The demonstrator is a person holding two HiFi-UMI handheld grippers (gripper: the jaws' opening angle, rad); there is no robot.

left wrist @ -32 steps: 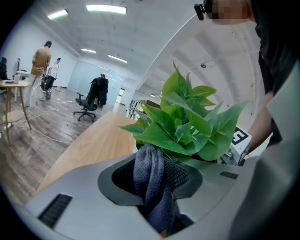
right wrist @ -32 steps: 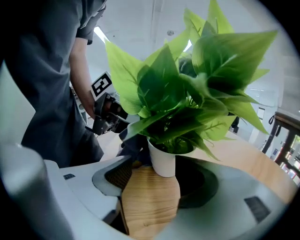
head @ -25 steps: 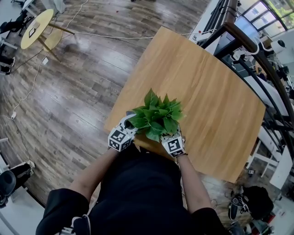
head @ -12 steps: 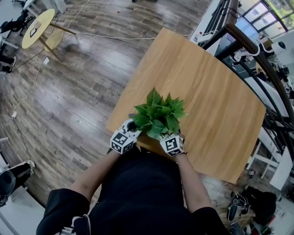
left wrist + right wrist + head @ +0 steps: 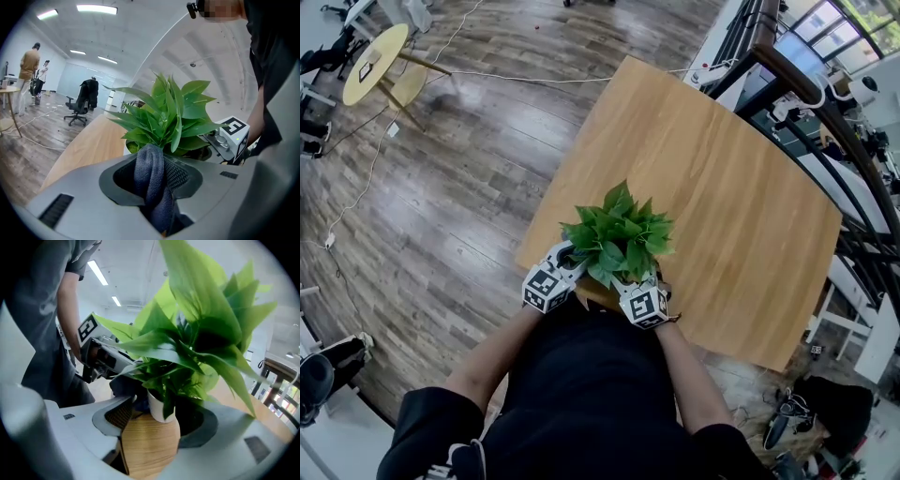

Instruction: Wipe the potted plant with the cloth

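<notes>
Left claw (image 5: 161, 164): clenched on a dark grey cloth (image 5: 149, 173), which is bunched up between the jaws.
Right claw (image 5: 154, 427): clamped on the wood-grain pot (image 5: 149, 451) of the potted plant (image 5: 617, 242). The white inner rim shows just above the jaws.

Position: the plant sits directly ahead of both claws. The cloth's tip is up against the lowest leaves on the left claw's side.

Progress (judgement): wiping looks under way at the base of the foliage. Nothing shows which leaves are finished. The upper leaves and the side away from the claws likely remain.

Room: the pot is at the tabletop (image 5: 722, 187) edge nearest the person, whose body is close behind both claws. There is wide bare wood beyond the claws. I cannot tell if the pot rests on the tabletop or is lifted. The overhanging leaves crowd the left claw's approach from above.
</notes>
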